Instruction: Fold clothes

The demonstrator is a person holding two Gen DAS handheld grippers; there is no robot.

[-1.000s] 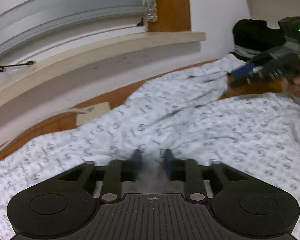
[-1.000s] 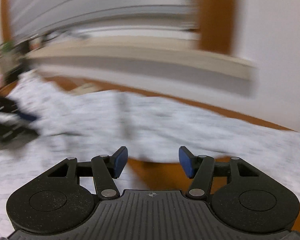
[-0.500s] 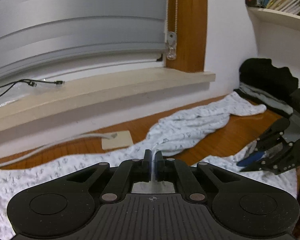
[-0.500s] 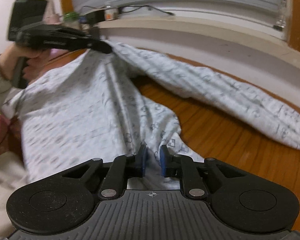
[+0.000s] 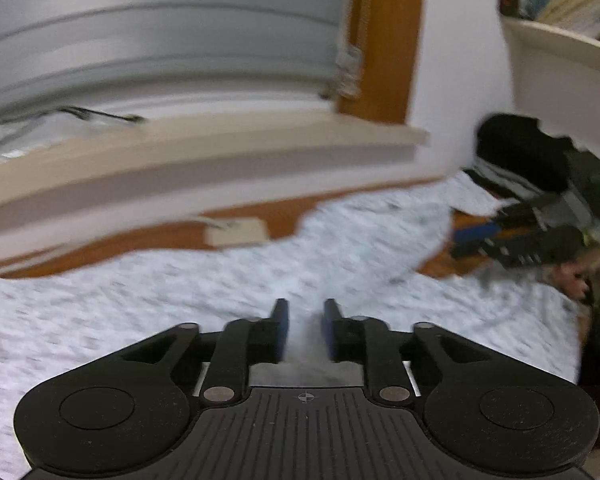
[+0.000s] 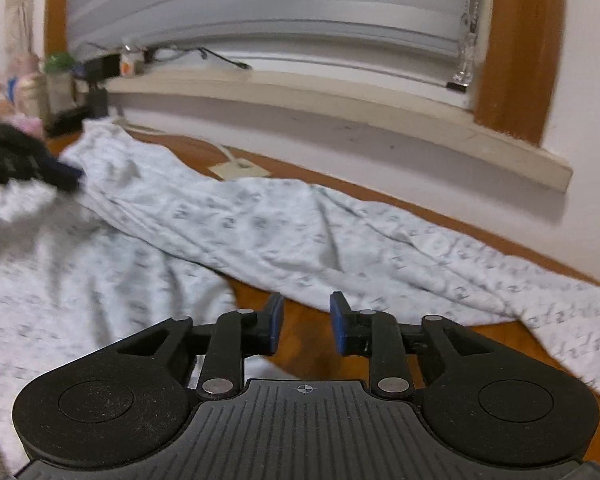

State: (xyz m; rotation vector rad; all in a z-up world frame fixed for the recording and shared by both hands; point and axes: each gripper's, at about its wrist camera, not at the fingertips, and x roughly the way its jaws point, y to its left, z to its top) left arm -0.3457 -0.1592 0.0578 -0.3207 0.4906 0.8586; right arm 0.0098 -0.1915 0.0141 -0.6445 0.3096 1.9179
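A white garment with a small grey print lies spread and rumpled over the wooden table. One long part of the garment runs along the wall side. My left gripper hangs low over the cloth with its blue pads apart, white fabric showing in the gap. Its tip also shows at the far left, the left gripper resting at the cloth's edge. My right gripper is open above bare wood, nothing between its fingers. Blurred at the right edge is the right gripper, held by a hand.
A window sill with blinds runs along the back wall. A beige flat pad with a cord lies on the table. Dark folded clothes sit at the far right under a bookshelf. Bottles and clutter stand at the left.
Half a second ago both grippers were shut on the garment, holding it up. Both have since opened and the cloth lies on the table. The left gripper has dropped lower.
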